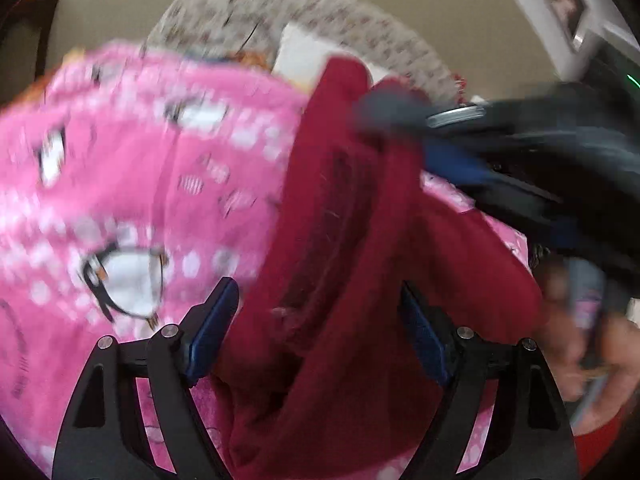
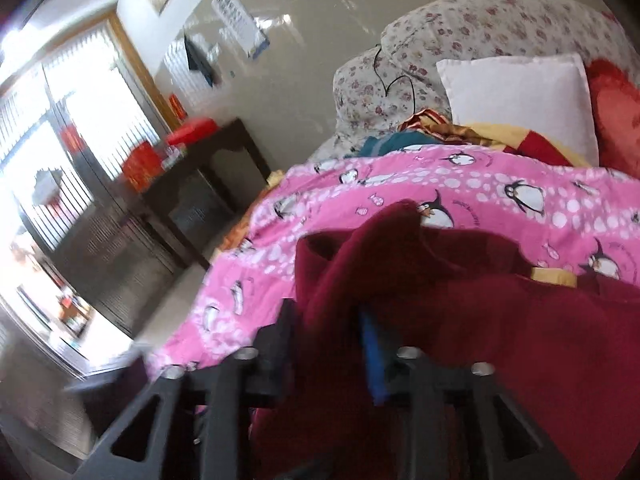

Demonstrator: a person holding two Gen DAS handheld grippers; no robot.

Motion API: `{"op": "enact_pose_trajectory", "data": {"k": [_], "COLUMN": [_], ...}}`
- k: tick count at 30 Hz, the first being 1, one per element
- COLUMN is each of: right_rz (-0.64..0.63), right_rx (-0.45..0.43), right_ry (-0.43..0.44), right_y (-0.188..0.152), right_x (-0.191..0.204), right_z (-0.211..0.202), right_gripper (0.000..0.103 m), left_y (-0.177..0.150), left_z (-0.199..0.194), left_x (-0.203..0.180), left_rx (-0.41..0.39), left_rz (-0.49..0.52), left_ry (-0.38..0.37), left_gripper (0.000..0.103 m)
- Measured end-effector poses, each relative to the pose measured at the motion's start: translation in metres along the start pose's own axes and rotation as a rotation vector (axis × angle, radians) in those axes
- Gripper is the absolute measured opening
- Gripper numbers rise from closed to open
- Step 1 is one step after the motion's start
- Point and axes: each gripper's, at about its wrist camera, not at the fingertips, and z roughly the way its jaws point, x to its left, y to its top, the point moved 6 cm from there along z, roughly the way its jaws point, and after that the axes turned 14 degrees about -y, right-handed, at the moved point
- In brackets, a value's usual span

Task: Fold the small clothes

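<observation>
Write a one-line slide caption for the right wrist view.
Right gripper straddles a fold of dark red garment on a pink penguin-print blanket.

Dark red garment (image 2: 500, 320) on pink bedspread (image 2: 400, 184) (white dots, penguins).

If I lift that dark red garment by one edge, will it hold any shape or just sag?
The dark red garment will probably sag: it already lies in soft rumpled folds over the pink penguin blanket. It looks fleecy, so the pads should not slip much. Likely light, but the free part may drag across the blanket.
</observation>
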Motion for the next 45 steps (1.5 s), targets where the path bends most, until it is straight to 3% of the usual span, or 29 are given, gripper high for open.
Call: {"op": "enact_pose_trajectory", "data": {"k": [3, 5, 7, 9, 11, 12, 14, 16, 18, 20, 21, 24, 27, 29, 31, 36, 38, 41, 45], "right_rz": [0.04, 0.036, 0.019, 0.075, 0.157, 0.166, 0.187, 0.176, 0.179, 0.227, 0.247, 0.335, 0.321, 0.345, 0.354, 0.398, 0.454, 0.531, 0.678], "right_rx": [-0.062, -0.079, -0.06, 0.009, 0.097, 0.083, 0.079, 0.021, 0.013, 0.085, 0.116, 0.108, 0.09, 0.11, 0.08, 0.032, 0.018, 0.011, 0.032], "right_ry": [-0.06, -0.129, -0.221, -0.175, -0.143, -0.142, -0.118, -0.09, -0.125, -0.112, -0.11, -0.122, -0.176, -0.117, -0.066, 0.021, 0.084, 0.16, 0.252], "right_y": [-0.004, -0.01, -0.021, -0.032, -0.043, -0.041, -0.035, -0.029, -0.025, -0.025, -0.024, -0.01, 0.0, -0.009, -0.021, -0.044, -0.042, -0.036, -0.039], "right_x": [-0.035, -0.055, -0.075, -0.094, -0.114, -0.118, -0.117, -0.11, -0.115, -0.124, -0.131, -0.146, -0.157, -0.163, -0.17, -0.2, -0.209, -0.217, -0.234], "right_z": [-0.028, -0.036, -0.035, -0.015, 0.012, 0.013, 0.003, -0.015, -0.008, 0.02, 0.036, 0.04, 0.028, 0.01, -0.02, -0.076, -0.091, -0.095, -0.085], "right_gripper": [0.055, 0.045, 0.027, 0.024, 0.013, 0.012, 0.013, 0.014, 0.014, 0.014, 0.012, 0.012, 0.014, 0.018, 0.032, 0.034, 0.04, 0.045, 0.045], "left_y": [0.002, 0.004, 0.003, 0.001, -0.002, -0.003, -0.002, -0.001, -0.001, -0.002, -0.002, -0.003, -0.002, 0.0, 0.003, 0.008, 0.004, -0.013, -0.033], "left_z": [-0.002, -0.005, -0.004, -0.004, -0.004, -0.003, 0.001, 0.004, 0.009, 0.011, 0.01, 0.01, 0.013, 0.012, 0.01, 0.017, 0.03, 0.064, 0.095], "left_x": [0.008, 0.007, 0.009, 0.007, 0.001, -0.002, -0.005, -0.007, -0.009, -0.013, -0.015, -0.025, -0.038, -0.052, -0.07, -0.14, -0.17, -0.2, -0.202], "left_rx": [-0.021, -0.031, -0.03, -0.028, -0.022, -0.016, 0.001, 0.006, 0.012, 0.018, 0.023, 0.051, 0.09, 0.112, 0.123, 0.137, 0.143, 0.187, 0.23], "left_rz": [-0.059, -0.076, -0.089, -0.08, -0.057, -0.046, -0.04, -0.043, -0.041, -0.027, -0.02, -0.005, -0.001, -0.002, 0.011, 0.119, 0.165, 0.196, 0.154], "left_ry": [-0.047, -0.07, -0.071, -0.054, -0.039, -0.039, -0.046, -0.051, -0.046, -0.029, -0.025, -0.044, -0.022, -0.006, -0.014, -0.025, -0.038, -0.063, -0.085], "left_gripper": [0.081, 0.081, 0.081, 0.081, 0.081, 0.081, 0.081, 0.081, 0.081, 0.071, 0.061, 0.043, 0.037, 0.036, 0.035, 0.035, 0.035, 0.035, 0.036]}}
